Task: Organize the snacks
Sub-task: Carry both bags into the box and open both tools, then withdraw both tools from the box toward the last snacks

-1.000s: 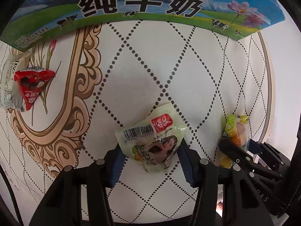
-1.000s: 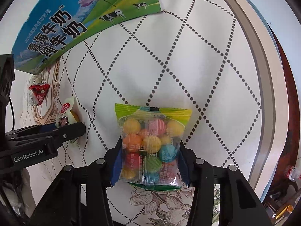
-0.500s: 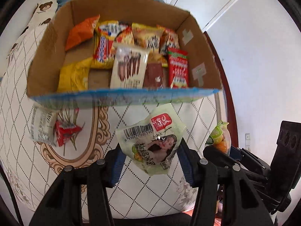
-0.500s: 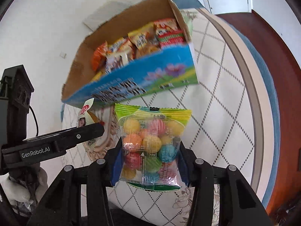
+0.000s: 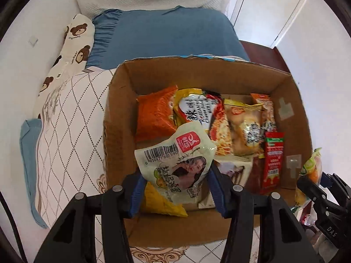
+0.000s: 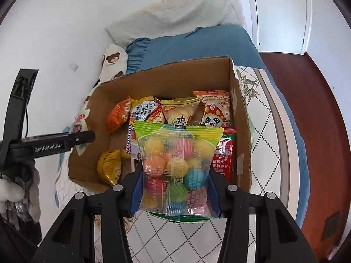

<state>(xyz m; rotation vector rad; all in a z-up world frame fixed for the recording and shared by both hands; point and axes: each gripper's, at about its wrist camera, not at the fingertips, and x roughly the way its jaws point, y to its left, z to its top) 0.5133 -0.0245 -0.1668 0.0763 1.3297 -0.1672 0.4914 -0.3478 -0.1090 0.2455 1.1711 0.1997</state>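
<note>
A pale packet (image 5: 175,164) is pinched between the blue pads of the left gripper (image 5: 175,188), and a clear bag of coloured balls (image 6: 177,171) is clamped the same way in the right gripper (image 6: 175,190). Both are held above the near edge of the open carton (image 5: 122,114), which lies just ahead of and below the fingers on the quilted bed cover (image 5: 72,131). Much of the sorting is judged done: an orange bag (image 5: 155,118), a noodle pack (image 5: 197,111), a yellow pack (image 6: 109,166), a panda-printed pack (image 6: 215,114) and a red sachet (image 5: 273,160) are already packed inside, with bare floor left at the carton's left side. What is left is for the two held snacks to be released into it. Whether more snacks wait outside the carton cannot be told from these views
</note>
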